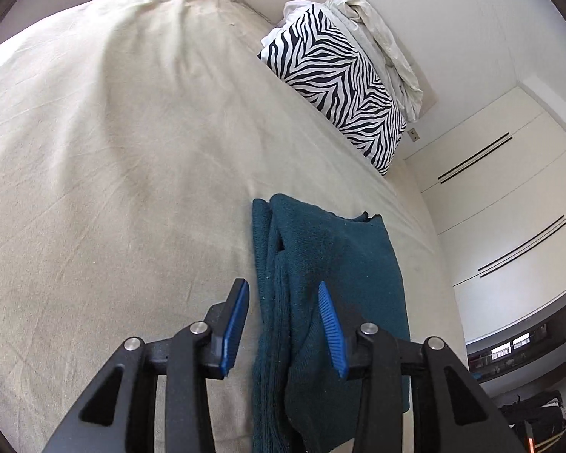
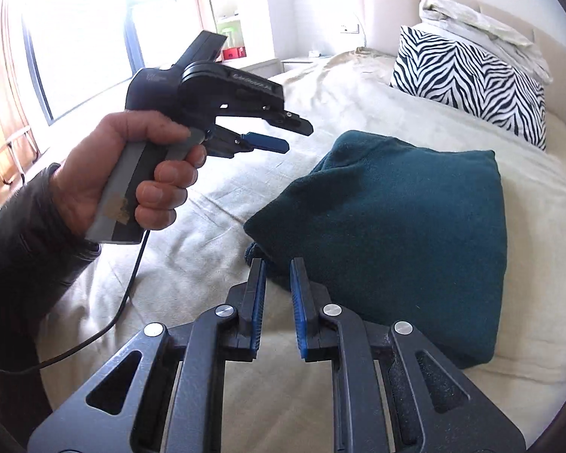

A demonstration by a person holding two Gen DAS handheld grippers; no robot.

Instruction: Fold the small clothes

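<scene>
Item: teal knit garment (image 2: 396,234), folded into a thick pad and lying flat on the beige bed sheet (image 2: 192,264), well short of the zebra-print pillow (image 2: 468,75) that leans at the headboard. Reading left to right from the garment in the right wrist view: a person's hand (image 2: 132,173) in a dark sleeve holds the left tool (image 2: 290,134) clear of the cloth on the garment's left side, above the sheet, its blue pads apart with nothing between them; the left wrist view confirms a gap, the garment's edge (image 1: 320,264) showing beyond the pads rather than pinched by them. Next, at the garment's near left corner, the right tool (image 2: 277,302), jaws narrowly parted and empty, just short of the fabric. Then the garment body, and beyond its far right the pillow. Handling, by judgement: soft, light, limp, slightly fuzzy, unlikely to slip from ribbed pads, not fragile; layers may slide apart if lifted by one point. Best hold: both near corners, pinching all layers together.
</scene>
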